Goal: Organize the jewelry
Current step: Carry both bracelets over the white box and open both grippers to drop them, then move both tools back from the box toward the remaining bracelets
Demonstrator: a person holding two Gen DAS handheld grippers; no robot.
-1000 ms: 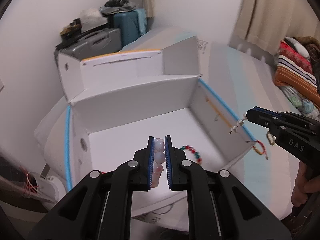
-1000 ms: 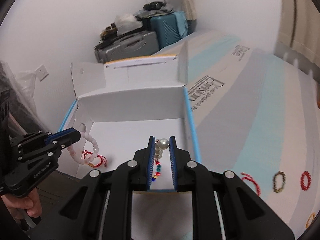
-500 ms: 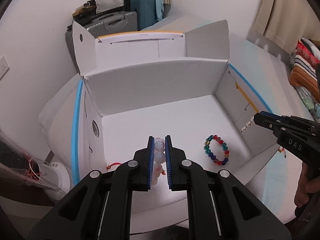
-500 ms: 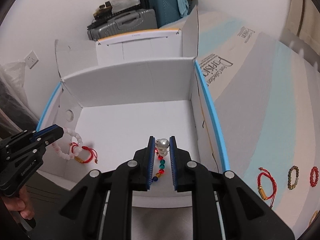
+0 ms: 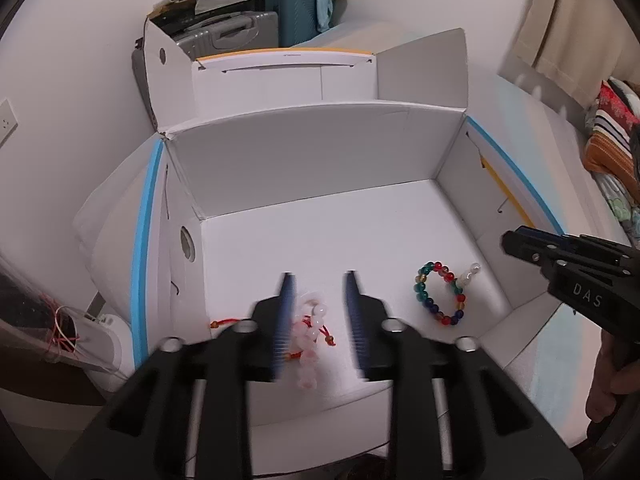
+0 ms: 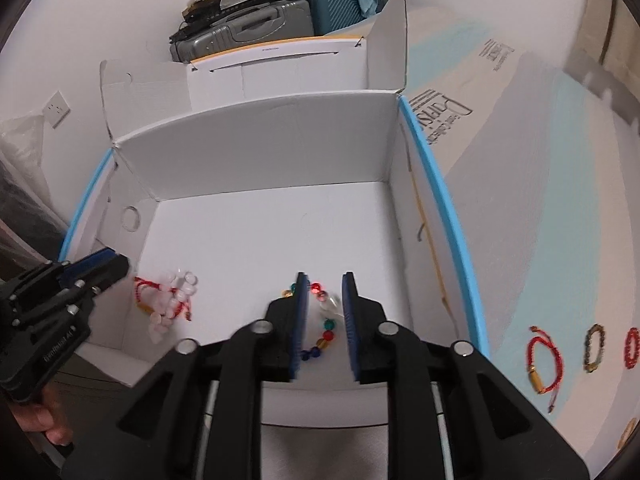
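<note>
Both grippers hang over an open white cardboard box with blue-edged sides. My left gripper is opening; the pink bead bracelet sits loose between its blurred jaws, over a red cord bracelet on the box floor. My right gripper is opening too, and a white pearl piece, blurred, lies free between its pads beside the multicoloured bead bracelet. In the left wrist view the pearl piece rests against that multicoloured bracelet.
On the striped bed cover to the right of the box lie a red cord bracelet, a brown bead bracelet and a red bead bracelet. Suitcases stand behind the box against the wall. A hand holds the right gripper's handle.
Both grippers came down into the box and then let go. The pink bracelet and the pearl piece, held a moment ago, now lie loose on the box floor.
</note>
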